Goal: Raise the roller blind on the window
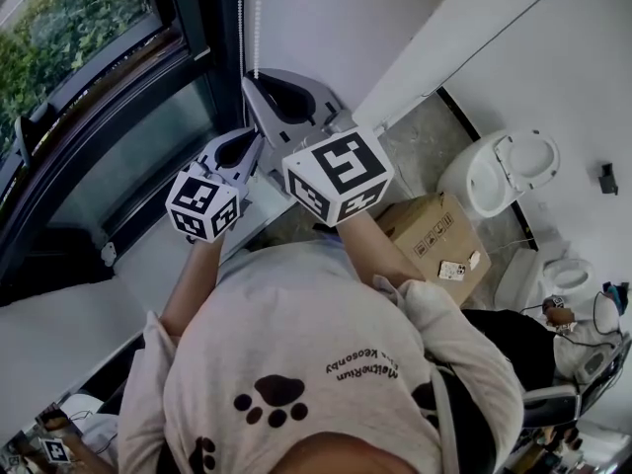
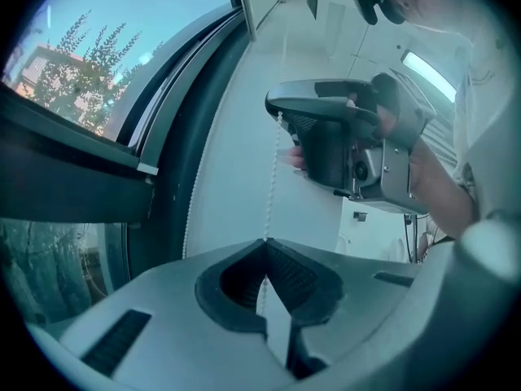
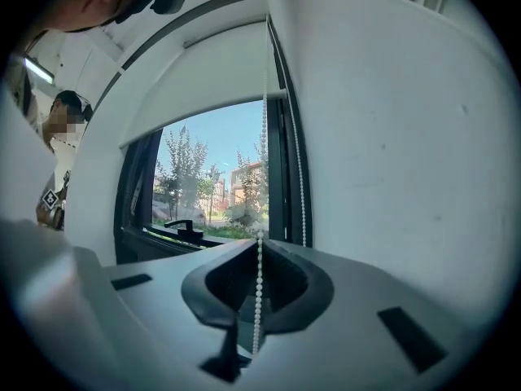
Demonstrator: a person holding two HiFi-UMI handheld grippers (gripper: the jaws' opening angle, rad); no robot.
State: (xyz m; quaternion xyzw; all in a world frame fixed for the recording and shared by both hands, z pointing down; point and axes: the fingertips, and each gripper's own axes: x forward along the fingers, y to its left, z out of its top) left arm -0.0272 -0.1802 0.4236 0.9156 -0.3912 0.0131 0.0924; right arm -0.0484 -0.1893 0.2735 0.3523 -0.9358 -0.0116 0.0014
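Where the head view looks down past the person's shoulders, the left claw [image 1: 255, 138] and the right claw [image 1: 253, 83] both reach the bead chain [image 1: 243, 18], the right one higher on it. The chain hangs as two strands between the dark window frame [image 1: 193, 28] and the white wall [image 1: 336, 18]. A cardboard box [image 1: 434, 233] and a toilet [image 1: 499, 171] stand off to the right, well apart from the claws.

In the left gripper view, the left claw's jaws are pressed together on one strand, which rises straight from their tips to the right claw [image 2: 281, 114] just above. The other strand hangs free beside the frame at the left, with bare wall behind.

In the right gripper view, the right claw's jaws are clamped on the chain, which passes through their hollow and climbs along the frame's edge. The blind [image 3: 203, 80] covers the upper part of the window [image 3: 207, 186]. The second strand hangs just right of the frame, with open wall beyond.
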